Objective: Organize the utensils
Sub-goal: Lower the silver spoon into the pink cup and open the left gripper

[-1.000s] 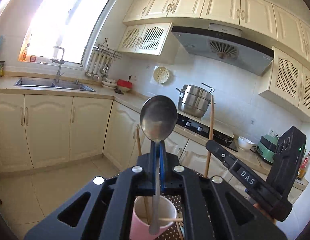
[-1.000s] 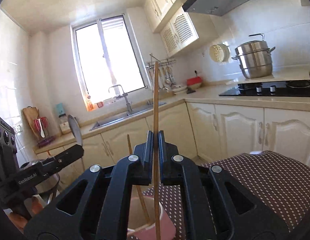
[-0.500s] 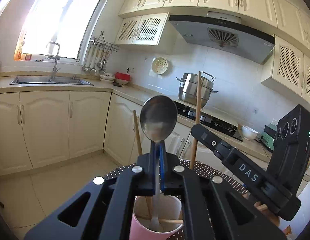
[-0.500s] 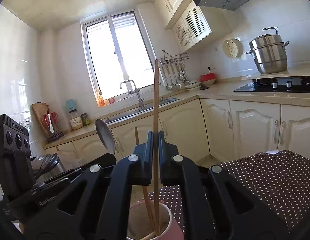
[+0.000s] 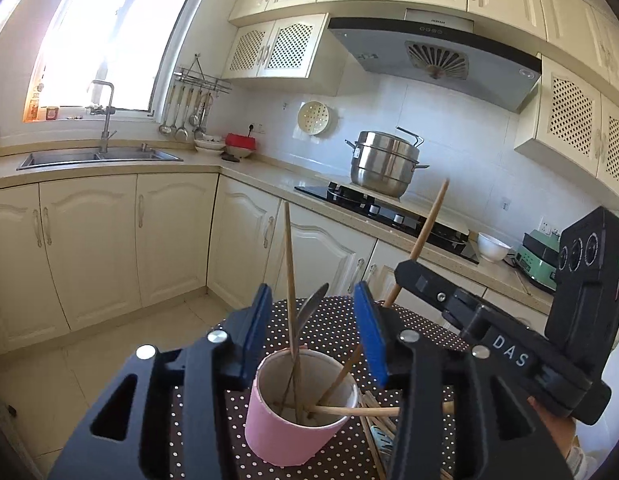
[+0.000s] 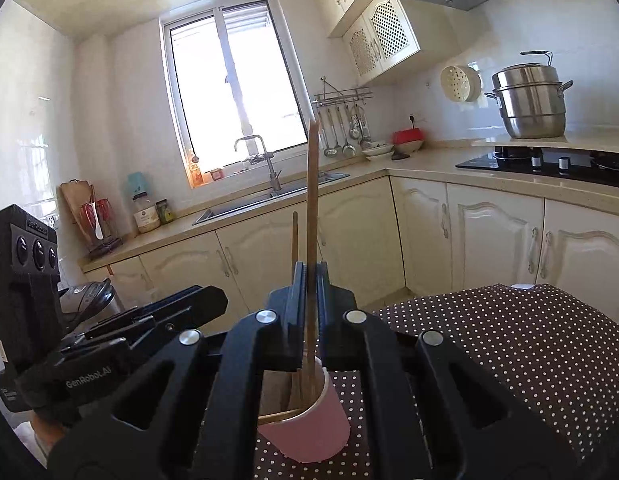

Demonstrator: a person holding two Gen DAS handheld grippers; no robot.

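Observation:
A pink cup (image 5: 293, 428) stands on the dotted tablecloth (image 5: 337, 328). A metal spoon (image 5: 311, 310) and a wooden chopstick (image 5: 289, 276) stand in it, and another chopstick (image 5: 361, 411) lies across its rim. My left gripper (image 5: 313, 320) is open just above the cup, its blue pads (image 5: 255, 326) on either side of the spoon. My right gripper (image 6: 309, 288) is shut on a wooden chopstick (image 6: 311, 208), held upright with its lower end inside the cup (image 6: 313, 428). That chopstick (image 5: 427, 224) and the right gripper body (image 5: 505, 344) also show in the left wrist view.
More chopsticks (image 5: 379, 424) lie on the cloth right of the cup. Cream cabinets (image 5: 109, 240), a sink (image 5: 97, 158) and a hob with a steel pot (image 5: 383, 164) line the walls behind. The table edge (image 6: 521, 290) falls off toward the floor.
My left gripper has opened and let go of the spoon, which now rests tilted in the cup. My right gripper has lowered its chopstick into the cup.

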